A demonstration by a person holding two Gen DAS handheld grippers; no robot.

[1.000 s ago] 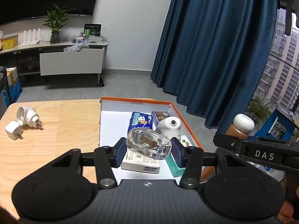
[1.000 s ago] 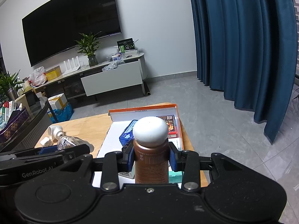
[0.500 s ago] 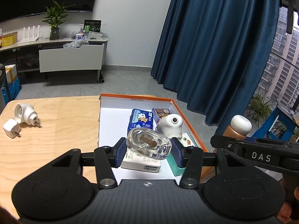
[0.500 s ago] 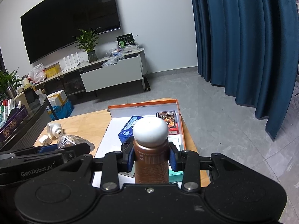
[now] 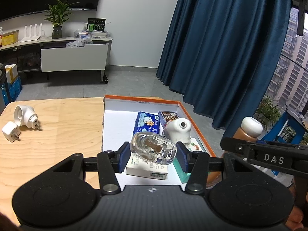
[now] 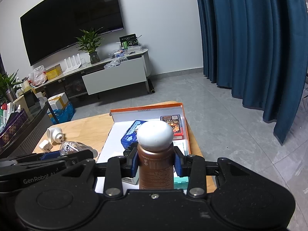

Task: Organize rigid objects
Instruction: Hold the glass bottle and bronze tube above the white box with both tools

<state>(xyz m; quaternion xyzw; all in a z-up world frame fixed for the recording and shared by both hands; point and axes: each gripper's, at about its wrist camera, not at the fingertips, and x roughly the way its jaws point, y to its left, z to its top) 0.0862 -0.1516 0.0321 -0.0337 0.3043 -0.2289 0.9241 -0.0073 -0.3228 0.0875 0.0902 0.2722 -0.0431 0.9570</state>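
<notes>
Both fingers hold: left (image 5: 153, 155) a clear bottle (image 5: 153, 149), right (image 6: 155, 164) a brown bottle (image 6: 155, 165), above the tray (image 5: 194, 121).

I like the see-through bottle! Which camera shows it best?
The left wrist view: the clear bottle sits centred between the left hand-held gripper's pads. The right wrist view shows only part of it, at the left edge.

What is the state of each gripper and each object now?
left gripper: shut on clear bottle, held tilted.
right gripper: shut on brown bottle, upright, capped.
orange tray: open, partly filled.
two white plugs: lying on table.
</notes>
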